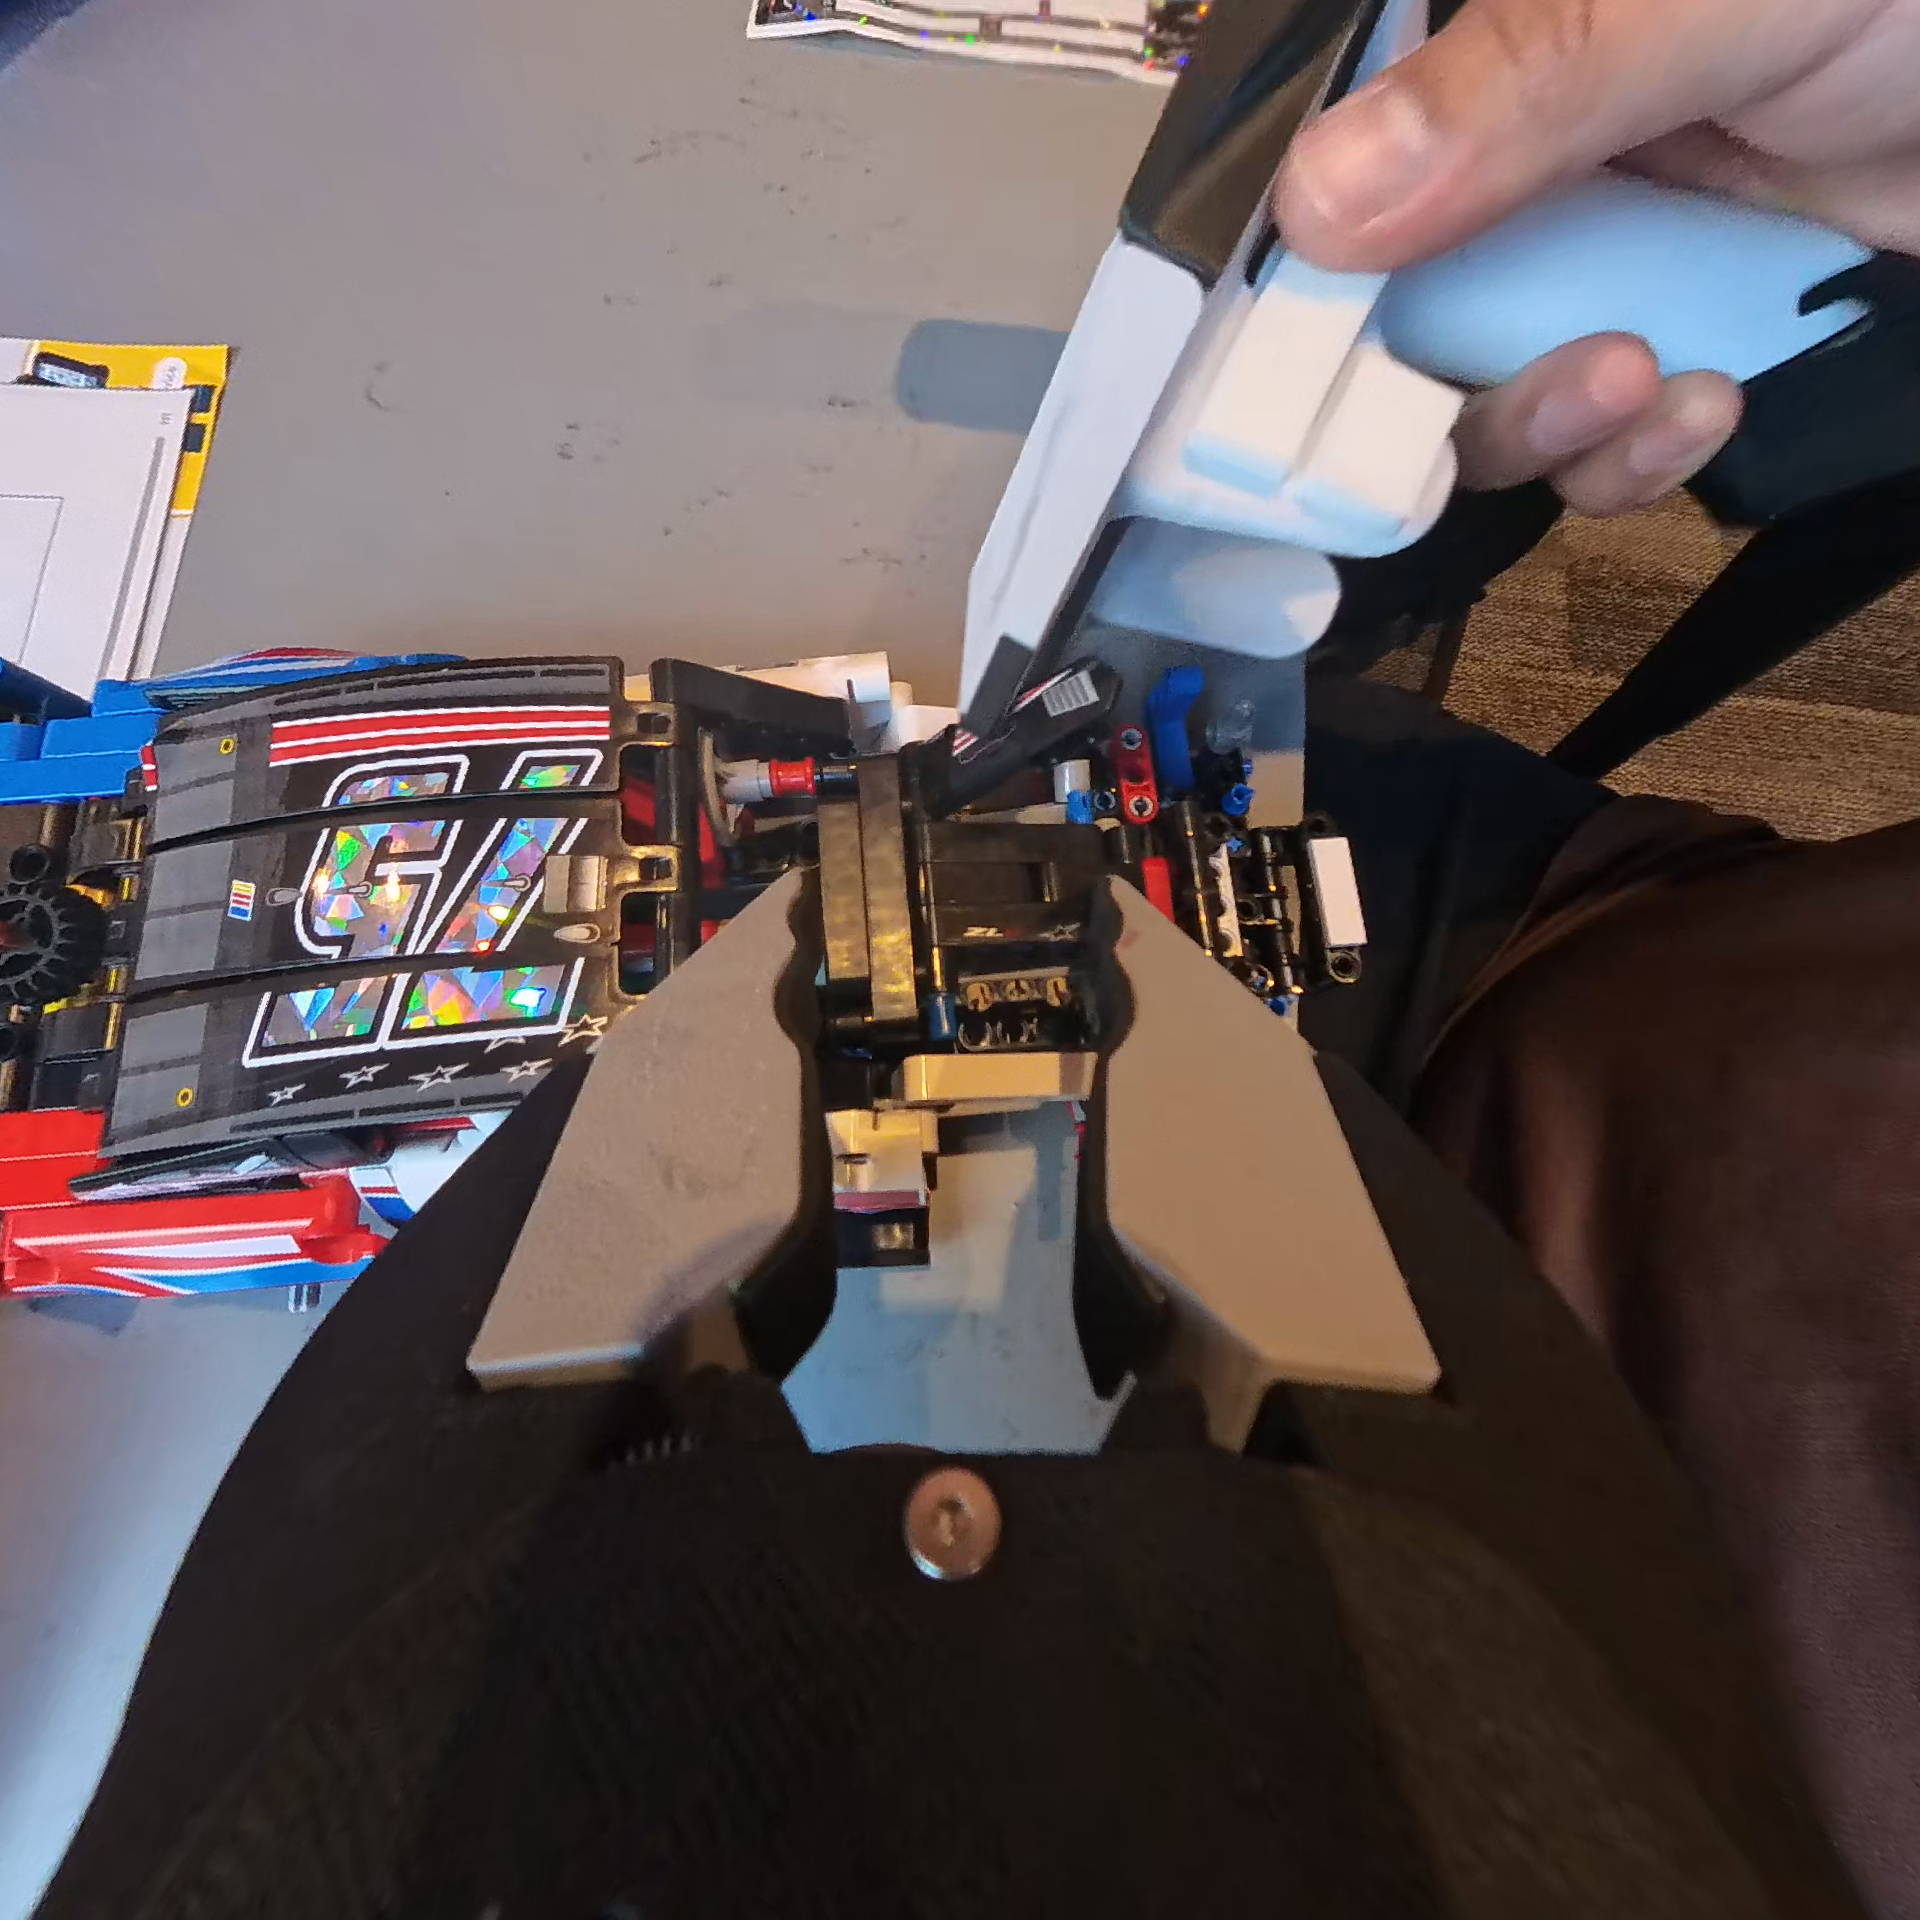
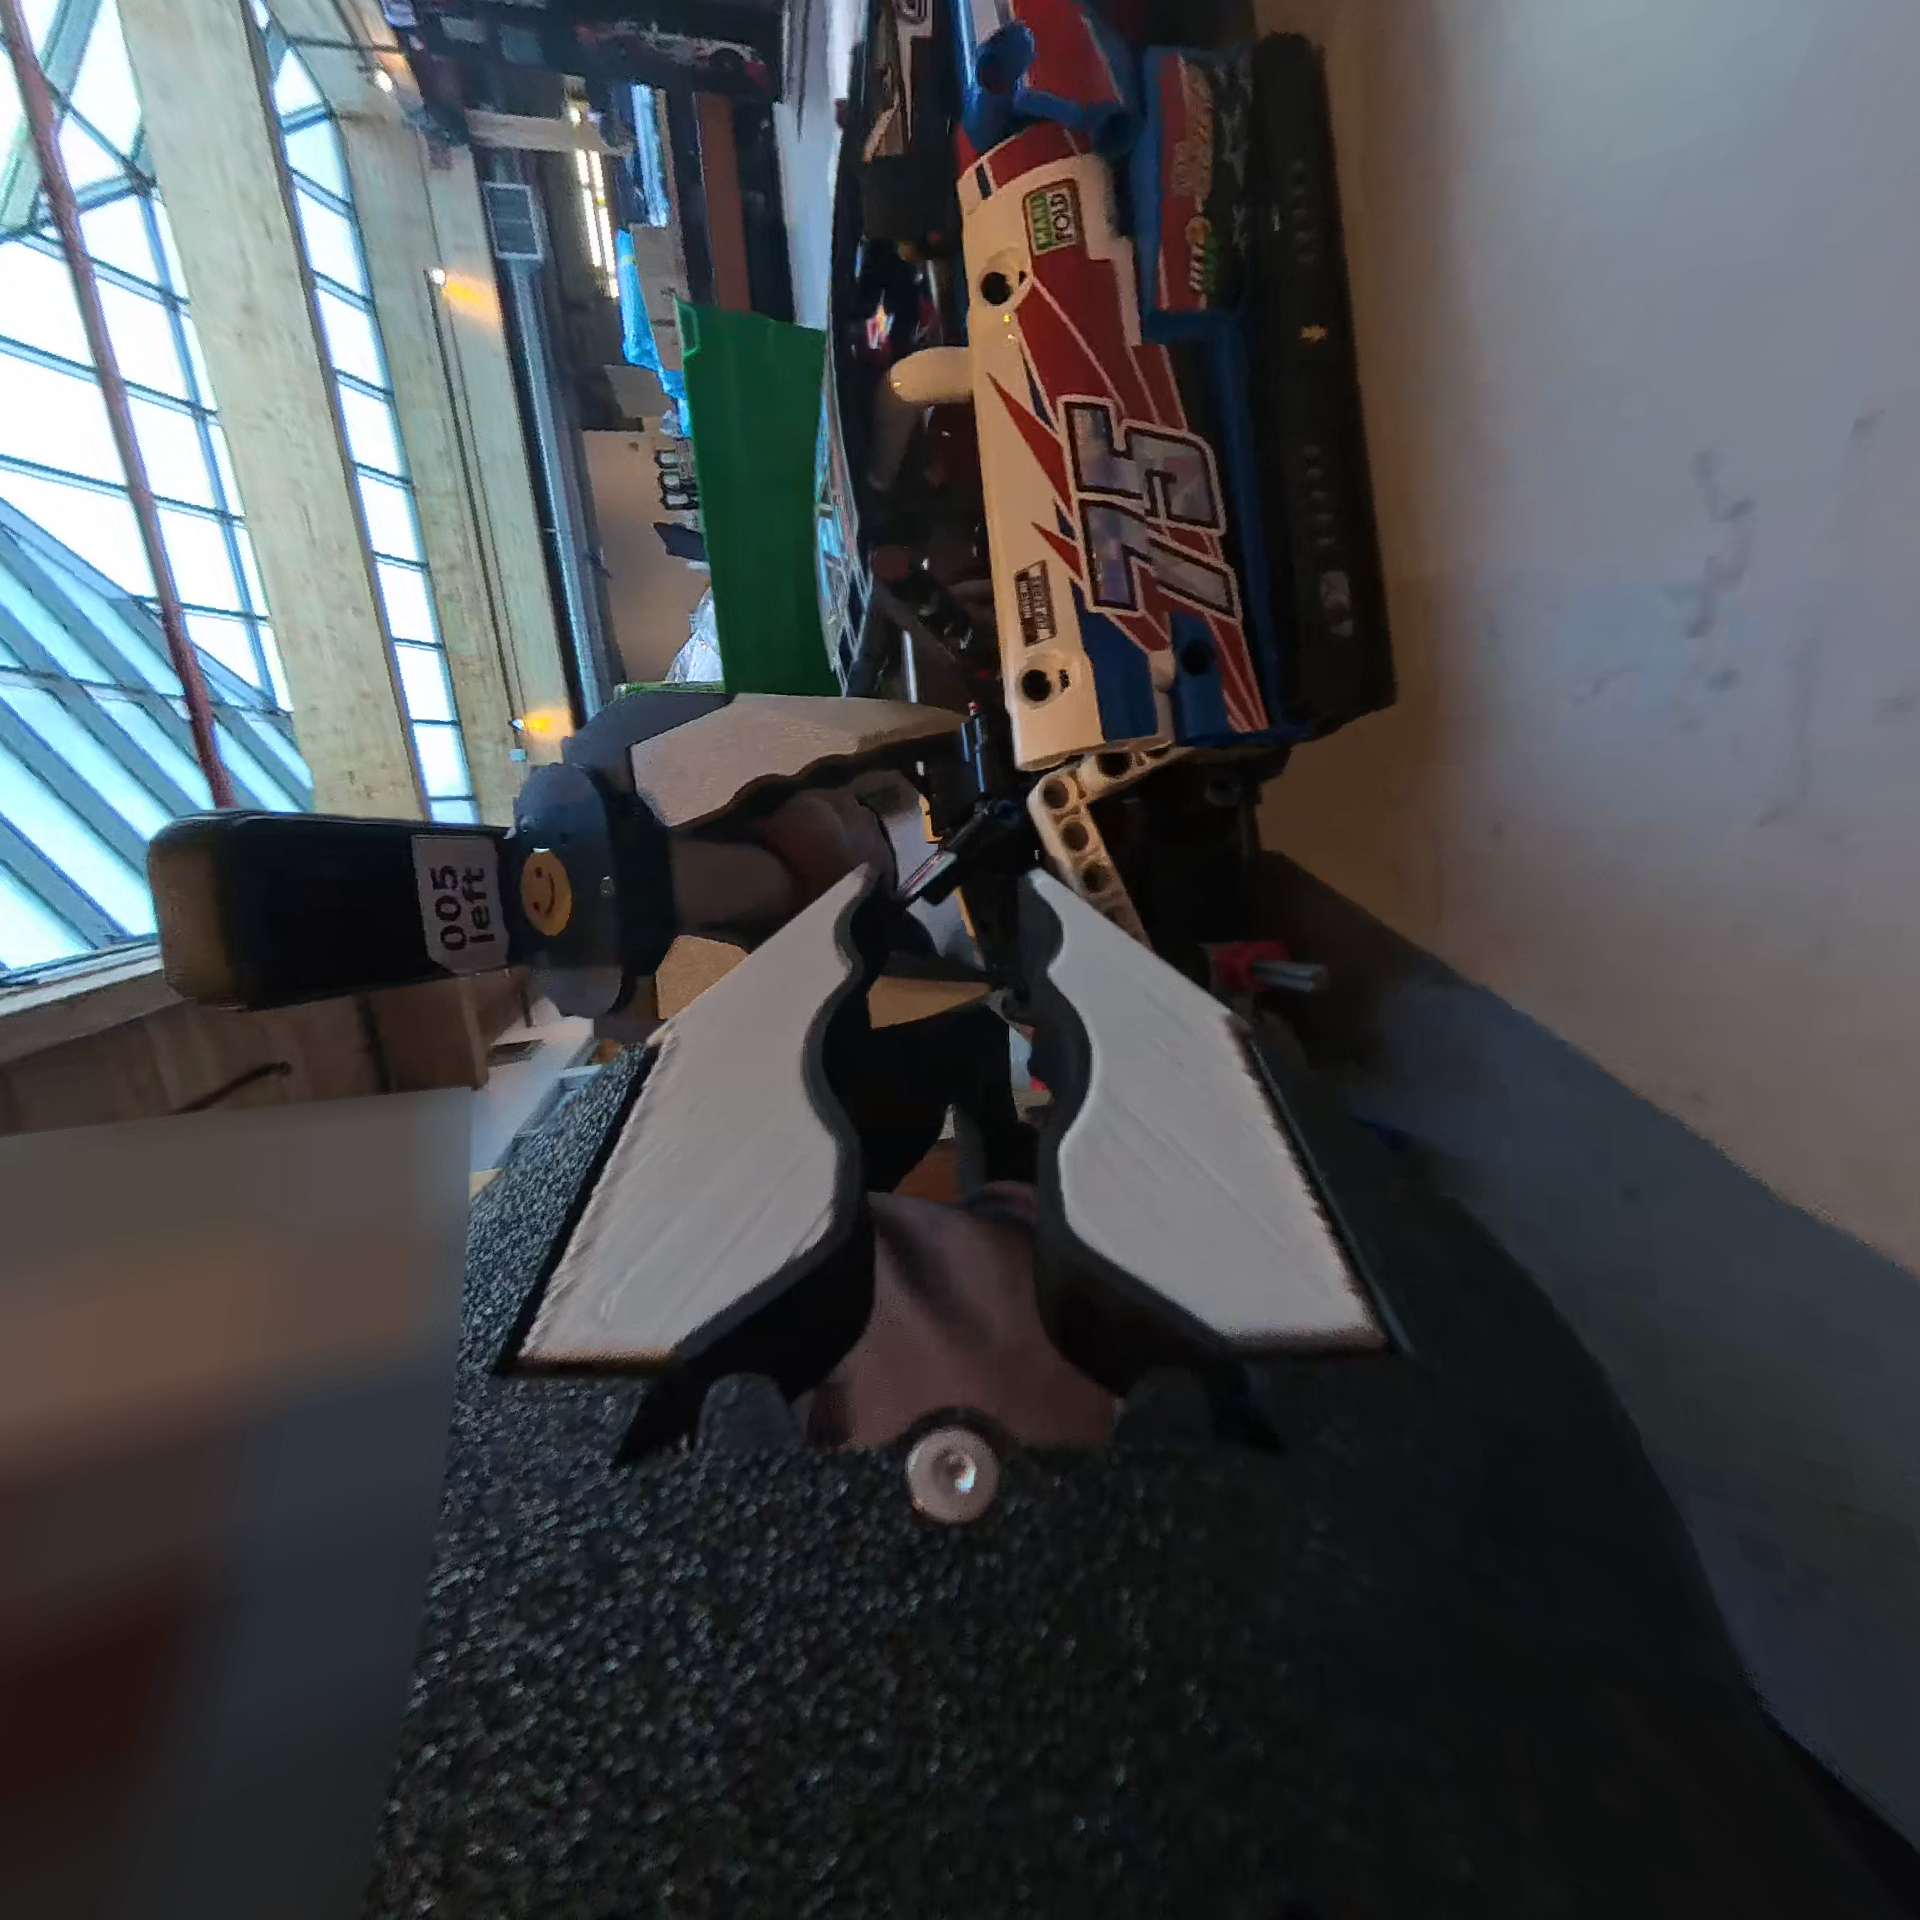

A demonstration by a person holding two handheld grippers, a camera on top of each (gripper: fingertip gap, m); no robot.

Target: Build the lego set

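Note:
The lego car lies on the grey table. It has a black roof with a shiny number sticker and red and blue sides. My left gripper is shut on the car's black rear block, one grey finger on each side. My right gripper is held by a hand and comes down from the upper right in the left wrist view. It is shut on a small black piece with a striped sticker, held against the top rear of the car. The piece also shows in the right wrist view, beside the car's white side panel.
An instruction booklet lies at the left and a sticker sheet at the far edge. Small red, blue and black parts stick out at the car's rear end. The person's dark clothing fills the right side.

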